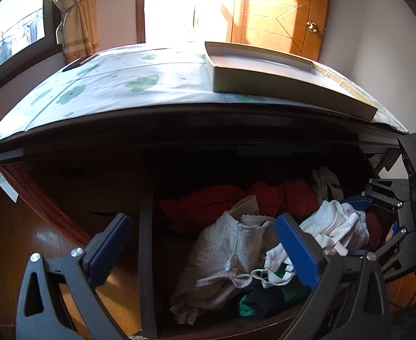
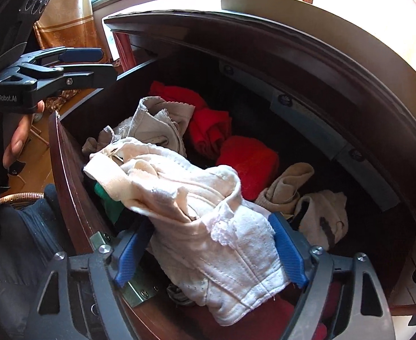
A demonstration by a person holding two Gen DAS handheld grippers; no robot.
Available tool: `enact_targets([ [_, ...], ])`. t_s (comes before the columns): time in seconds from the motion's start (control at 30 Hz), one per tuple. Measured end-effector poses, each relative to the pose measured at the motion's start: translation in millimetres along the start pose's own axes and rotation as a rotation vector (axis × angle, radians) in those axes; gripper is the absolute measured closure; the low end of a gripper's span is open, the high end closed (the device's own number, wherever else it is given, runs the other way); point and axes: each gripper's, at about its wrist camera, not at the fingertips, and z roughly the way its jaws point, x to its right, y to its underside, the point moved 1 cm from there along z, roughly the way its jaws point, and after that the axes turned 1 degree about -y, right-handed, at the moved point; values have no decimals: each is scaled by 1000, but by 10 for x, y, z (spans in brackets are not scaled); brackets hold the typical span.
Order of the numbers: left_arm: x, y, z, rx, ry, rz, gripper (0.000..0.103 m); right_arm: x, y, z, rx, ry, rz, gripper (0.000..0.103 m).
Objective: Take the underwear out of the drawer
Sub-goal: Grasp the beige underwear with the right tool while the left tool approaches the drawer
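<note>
The dark wooden drawer (image 2: 66, 167) is pulled open and full of clothes. White underwear (image 2: 208, 223) lies bunched on top of the pile, between the blue pads of my right gripper (image 2: 208, 249), which closes on it. It also shows in the left wrist view (image 1: 335, 221) at the right. My left gripper (image 1: 205, 243) is open and empty above the drawer's left front, over a beige garment (image 1: 225, 255). In the right wrist view the left gripper (image 2: 80, 62) is at the upper left, outside the drawer.
Red garments (image 2: 222, 138), green and dark cloth (image 1: 264, 297) and beige socks (image 2: 287, 189) fill the drawer. A flat box (image 1: 278, 76) rests on the cloth-covered dresser top (image 1: 122, 85). A closed drawer (image 1: 94, 187) is to the left. Wooden floor lies below.
</note>
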Motion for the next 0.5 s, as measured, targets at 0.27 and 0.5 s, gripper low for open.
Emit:
enact_targets([
  [0.27, 98, 45, 92, -33, 38, 46, 14, -18, 100, -142, 86, -44, 3, 63],
  [0.5, 205, 87, 255, -75, 28, 95, 22, 229, 159, -383, 186, -19, 121, 63],
])
